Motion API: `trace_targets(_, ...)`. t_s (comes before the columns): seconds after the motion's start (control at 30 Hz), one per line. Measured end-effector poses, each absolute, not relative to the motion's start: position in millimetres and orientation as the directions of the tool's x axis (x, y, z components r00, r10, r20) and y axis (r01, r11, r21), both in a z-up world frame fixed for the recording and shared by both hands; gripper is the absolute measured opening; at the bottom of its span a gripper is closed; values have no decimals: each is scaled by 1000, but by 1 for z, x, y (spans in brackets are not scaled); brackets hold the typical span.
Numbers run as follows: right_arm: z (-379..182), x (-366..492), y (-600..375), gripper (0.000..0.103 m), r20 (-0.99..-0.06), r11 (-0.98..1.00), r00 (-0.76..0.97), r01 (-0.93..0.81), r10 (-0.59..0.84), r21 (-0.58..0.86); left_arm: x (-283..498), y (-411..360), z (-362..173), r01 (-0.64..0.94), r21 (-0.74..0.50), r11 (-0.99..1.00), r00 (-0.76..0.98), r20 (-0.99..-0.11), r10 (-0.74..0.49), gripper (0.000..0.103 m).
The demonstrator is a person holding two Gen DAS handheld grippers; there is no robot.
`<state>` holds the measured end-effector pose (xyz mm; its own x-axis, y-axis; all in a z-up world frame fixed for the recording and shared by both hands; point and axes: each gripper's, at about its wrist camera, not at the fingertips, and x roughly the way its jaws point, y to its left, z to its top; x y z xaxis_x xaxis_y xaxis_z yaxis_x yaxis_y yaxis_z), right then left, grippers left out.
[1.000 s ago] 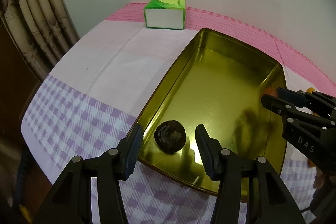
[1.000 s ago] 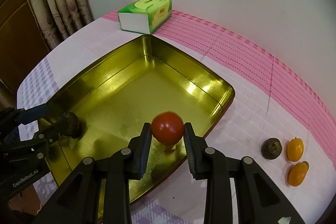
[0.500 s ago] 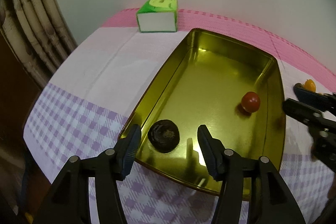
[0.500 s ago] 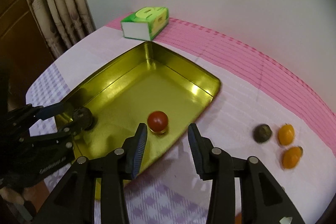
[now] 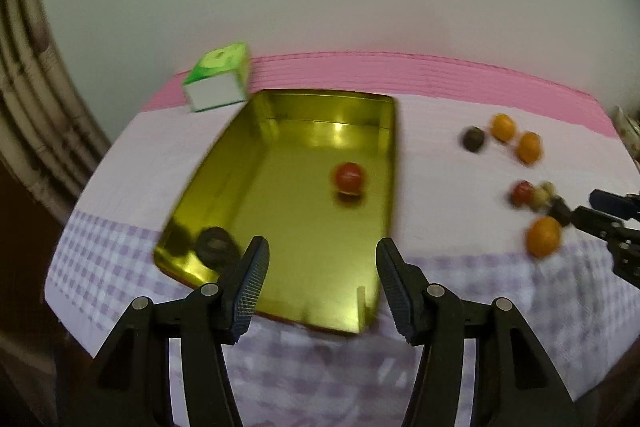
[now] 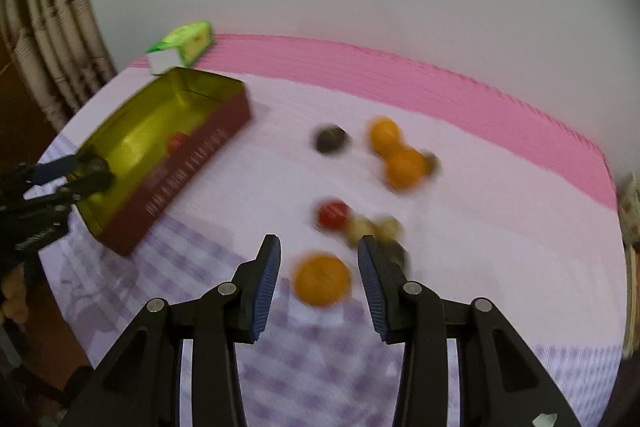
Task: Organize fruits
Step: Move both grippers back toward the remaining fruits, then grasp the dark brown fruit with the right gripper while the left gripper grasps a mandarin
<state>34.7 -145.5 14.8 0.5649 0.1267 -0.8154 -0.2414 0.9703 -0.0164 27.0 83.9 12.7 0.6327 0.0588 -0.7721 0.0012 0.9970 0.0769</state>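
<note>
Pale wall rises behind a table (image 5: pixel 132 131) covered with a cloth that is pink at the back, white in the middle and purple-checked at the front; both views are blurred. At the far left hangs a ribbed curtain (image 5: pixel 28 107). A green and white tissue box (image 5: pixel 218 81) stands at the back, just beside the far corner of a gold tin (image 5: pixel 280 267) with red outer walls. Inside the tin, a dark round fruit (image 5: pixel 214 251) lies in the near left corner and a red tomato (image 5: pixel 349 177) lies toward the right wall, the two well apart. The left gripper (image 5: pixel 320 267) hangs over the tin's near end, its jaws wide with nothing between them.

Right of the tin, loose fruit lies on the cloth: a dark fruit (image 6: pixel 330 139) beside two oranges (image 6: pixel 404 167) at the back, then a second tomato (image 6: pixel 333 214) next to some pale, smeared small fruits (image 6: pixel 374 227). Nearest sits a single orange (image 6: pixel 322 279), seen between the fingers of the right gripper (image 6: pixel 318 267). Its jaws have just been opening; they stand apart on either side of the orange, clear of it.
</note>
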Motion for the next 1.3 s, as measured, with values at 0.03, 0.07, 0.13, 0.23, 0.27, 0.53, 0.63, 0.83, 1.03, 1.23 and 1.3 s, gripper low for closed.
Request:
trace_targets(0.03,11,31,-154,38,-820,974,560,-227,117,-16,23,75,12,19,68,998,630,-775,41,57)
trace_targets(0.07,6,27,-162,38,-824,976,555,-216,112,-13,19,67,11,32,64,997,628,-778,30,57)
trace_targets(0.13,-3,21,-176,38,-832,981,545,-194,100,-9,12,51,7,67,57,996,618,-786,3,57)
trace_targets(0.23,-15,16,-189,38,-843,984,529,-177,100,6,7,26,-6,108,61,992,592,-806,-15,57)
trace_targets(0.27,-18,15,-192,38,-844,985,527,-174,101,10,6,20,-10,120,60,991,582,-813,-21,57)
trace_targets(0.53,-37,27,-193,38,-857,984,502,-173,113,28,16,1,-35,121,54,991,543,-839,-20,57)
trace_targets(0.63,-43,37,-188,38,-860,983,498,-181,113,25,21,1,-40,106,46,993,534,-845,-18,57)
trace_targets(0.83,-45,58,-178,39,-845,979,526,-202,96,-14,24,1,-45,97,36,995,525,-851,-20,57)
trace_targets(1.03,-46,67,-178,32,-836,979,539,-206,105,-10,31,-8,-45,96,25,995,526,-850,-29,57)
trace_targets(1.23,-46,58,-193,31,-830,984,549,-178,92,-9,32,-26,-45,123,22,992,525,-850,-47,57)
trace_targets(1.3,-47,55,-201,31,-829,987,554,-162,76,-17,32,-34,-45,133,10,991,527,-847,-62,57)
